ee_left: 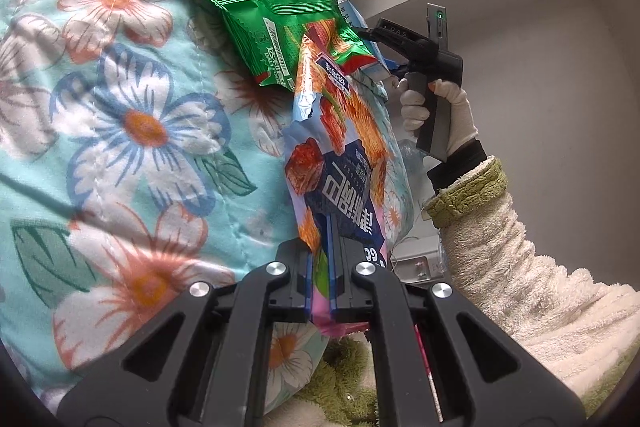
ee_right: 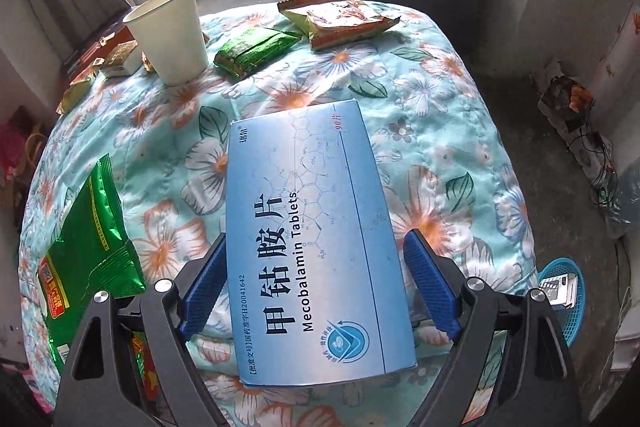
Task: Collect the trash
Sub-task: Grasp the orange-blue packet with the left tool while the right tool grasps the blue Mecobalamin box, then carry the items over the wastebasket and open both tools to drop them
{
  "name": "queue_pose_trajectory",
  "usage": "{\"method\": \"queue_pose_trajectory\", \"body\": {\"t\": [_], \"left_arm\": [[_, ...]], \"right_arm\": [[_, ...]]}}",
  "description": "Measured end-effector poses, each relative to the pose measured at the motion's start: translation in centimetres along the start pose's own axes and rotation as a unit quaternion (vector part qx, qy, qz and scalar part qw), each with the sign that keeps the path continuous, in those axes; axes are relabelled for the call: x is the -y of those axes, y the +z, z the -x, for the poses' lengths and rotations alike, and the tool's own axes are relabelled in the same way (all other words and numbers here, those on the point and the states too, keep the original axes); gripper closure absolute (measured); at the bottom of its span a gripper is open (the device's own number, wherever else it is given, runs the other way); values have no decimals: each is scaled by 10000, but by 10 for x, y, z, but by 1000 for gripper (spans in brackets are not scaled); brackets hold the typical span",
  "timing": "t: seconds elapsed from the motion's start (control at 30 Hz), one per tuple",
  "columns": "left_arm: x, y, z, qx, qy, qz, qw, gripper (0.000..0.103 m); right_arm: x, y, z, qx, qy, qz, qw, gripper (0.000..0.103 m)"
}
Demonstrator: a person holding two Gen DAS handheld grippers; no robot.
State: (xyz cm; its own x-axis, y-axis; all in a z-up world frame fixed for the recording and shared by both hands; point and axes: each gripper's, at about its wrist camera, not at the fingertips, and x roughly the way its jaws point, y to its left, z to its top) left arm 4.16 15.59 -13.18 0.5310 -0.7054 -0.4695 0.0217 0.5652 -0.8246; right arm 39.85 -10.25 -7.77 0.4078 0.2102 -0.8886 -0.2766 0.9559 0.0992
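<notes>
Left tool: closed on one blue chip bag.
Right tool: open around one blue medicine box, right pad clear.
Quilt: one paper cup at 11 o'clock; three green wrappers; one tan packet at 12.

Left wrist camera looks shallowly along the floral quilt, close; right wrist camera tilts steeply down over it; both share the green packet.
</notes>
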Motion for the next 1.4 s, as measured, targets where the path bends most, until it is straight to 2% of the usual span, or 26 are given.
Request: {"method": "queue_pose_trajectory", "body": {"t": [0.07, 0.23, 0.4, 0.7, 0.83, 1.03, 1.27, 1.4], "left_arm": [[0, 0, 1, 18, 3, 18, 10000, 99], [7, 0, 3, 52, 58, -24, 10000, 100], [17, -2, 8, 139, 29, -46, 9999, 103], [52, -7, 20, 330, -109, -355, 9988, 103], [76, -1, 22, 421, -264, -577, 9971, 103], [116, 12, 16, 418, -333, -1037, 9932, 103], [173, 39, -12, 291, -454, -1670, 9845, 103], [209, 61, -44, 65, -487, -1940, 9798, 103]], "right_arm": [[5, -4, 3, 7, 128, -104, 9999, 28], [16, -16, 18, 125, 220, -266, 9993, 29], [31, -36, 49, 312, 521, -536, 9967, 30], [65, -101, 116, 670, 1064, -1005, 9870, 31], [80, -131, 139, 791, 1363, -1227, 9798, 32], [112, -168, 178, 1206, 1549, -1610, 9672, 32], [177, -203, 221, 1732, 1390, -2275, 9481, 32], [219, -223, 236, 1996, 1202, -2678, 9349, 32]]}}
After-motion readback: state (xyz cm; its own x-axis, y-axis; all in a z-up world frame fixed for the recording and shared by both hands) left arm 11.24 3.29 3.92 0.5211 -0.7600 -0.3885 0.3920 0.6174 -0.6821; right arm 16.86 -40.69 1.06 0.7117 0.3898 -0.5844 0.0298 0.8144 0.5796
